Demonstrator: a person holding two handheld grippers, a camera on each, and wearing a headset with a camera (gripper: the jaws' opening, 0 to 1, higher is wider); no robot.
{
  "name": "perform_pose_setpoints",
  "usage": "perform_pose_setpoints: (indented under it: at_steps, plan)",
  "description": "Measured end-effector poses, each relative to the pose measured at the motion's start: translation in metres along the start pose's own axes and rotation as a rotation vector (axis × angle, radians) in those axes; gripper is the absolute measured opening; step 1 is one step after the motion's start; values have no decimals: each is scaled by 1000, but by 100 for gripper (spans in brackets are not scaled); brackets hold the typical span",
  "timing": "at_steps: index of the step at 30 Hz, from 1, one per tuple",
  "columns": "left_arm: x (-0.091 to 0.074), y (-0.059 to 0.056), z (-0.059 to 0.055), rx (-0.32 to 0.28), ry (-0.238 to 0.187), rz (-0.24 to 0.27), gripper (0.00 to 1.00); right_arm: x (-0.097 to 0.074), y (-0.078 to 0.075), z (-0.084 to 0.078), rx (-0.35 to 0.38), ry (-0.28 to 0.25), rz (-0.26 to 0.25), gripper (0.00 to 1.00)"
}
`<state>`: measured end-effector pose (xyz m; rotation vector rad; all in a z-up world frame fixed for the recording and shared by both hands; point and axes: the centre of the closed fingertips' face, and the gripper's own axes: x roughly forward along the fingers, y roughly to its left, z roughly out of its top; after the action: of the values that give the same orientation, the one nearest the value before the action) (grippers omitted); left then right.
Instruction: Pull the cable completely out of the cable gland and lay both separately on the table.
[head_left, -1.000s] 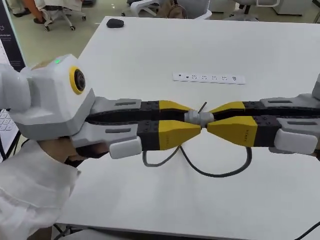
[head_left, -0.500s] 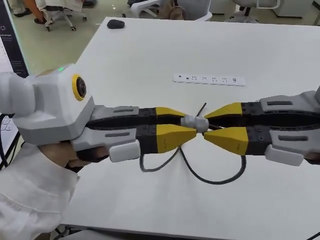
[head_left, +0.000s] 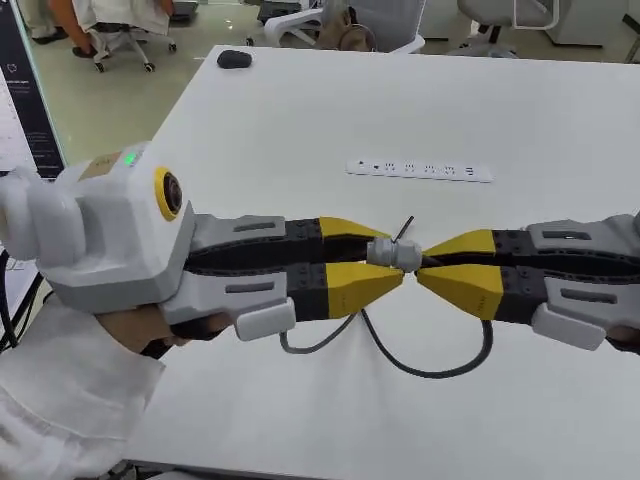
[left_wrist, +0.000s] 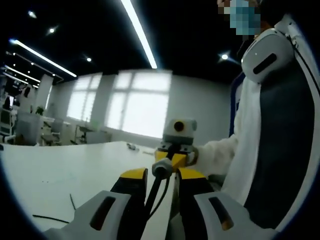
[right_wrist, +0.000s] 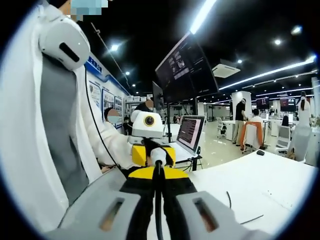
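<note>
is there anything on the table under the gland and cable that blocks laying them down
Nothing visible does. Below the cable gland and cable, the table shows just the cable's own slack loop; the power strip lies farther back.

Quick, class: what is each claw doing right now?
Left claw: shut on gland.
Right claw: shut on cable.

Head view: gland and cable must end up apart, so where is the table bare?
Bare: the wide stretch between power strip and mouse, and the near table edge below the cable loop. Crowded: the middle, where left claw and right claw meet at the cable gland.
</note>
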<state>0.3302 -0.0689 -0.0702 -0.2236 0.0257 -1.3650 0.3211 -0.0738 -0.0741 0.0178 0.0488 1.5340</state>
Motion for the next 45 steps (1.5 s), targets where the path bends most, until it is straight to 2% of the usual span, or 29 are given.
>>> perform_pose_setpoints:
  at_steps: [1, 3, 6, 7, 8, 10, 13, 16, 19, 21, 22, 24, 25, 28, 29, 31, 33, 37, 45]
  plan:
    - [1, -1, 1, -1, -5, -3, 30, 0, 1, 1, -3, 2, -1, 2]
    - [7, -3, 0, -8, -3, -23, 29, 0, 2, 1, -12, 1, 5, 2]
    - [14, -4, -6, -7, 17, -38, 21, -1, 4, -1, -14, 16, 12, 2]
    - [15, -8, -5, 7, 14, -65, 18, 0, 3, -1, -11, 14, 3, 2]
    - [16, -7, -3, -15, -6, -53, 18, -2, 3, -3, -13, 20, 4, 2]
    - [16, -7, -5, -21, 0, -56, 17, -3, 3, -2, -1, 21, 0, 2]
    - [15, -6, -13, -27, 29, -41, 17, -3, 2, -12, -34, 87, -3, 2]
    - [10, -1, -13, -50, 1, -23, 17, -2, 0, -13, -13, 91, -2, 2]
    - [7, 0, -12, -52, -7, -12, 17, -1, -2, -16, -13, 109, -4, 2]
    - [6, 1, -15, -49, 13, -2, 17, -1, -1, -22, -55, 147, 13, 2]
    - [5, 2, -17, -48, 20, 3, 17, -1, -4, -28, -69, 180, 5, 2]
    - [3, 4, -22, -50, 30, 12, 17, -1, -3, -36, -77, 220, 15, 2]
    - [0, 5, -23, -55, 29, 17, 17, -1, -4, -37, -78, 224, 17, 2]
    - [-4, 7, -25, -63, 24, 33, 17, -8, -9, -54, -115, 320, 7, 2]
    - [-6, 8, -26, -65, 21, 41, 17, -9, -10, -57, -122, 333, 3, 2]
    - [-11, 11, -26, -77, 12, 58, 17, -17, -14, -71, -153, 398, -11, 2]
    - [-15, 13, -26, -85, 1, 70, 17, -23, -18, -81, -171, 441, -24, 3]
    - [-17, 14, -27, -91, 1, 78, 17, -32, -21, -97, -162, 484, -39, 3]
    - [-12, 11, -31, -87, 24, 66, 17, -36, -22, -102, -160, 498, -49, 3]
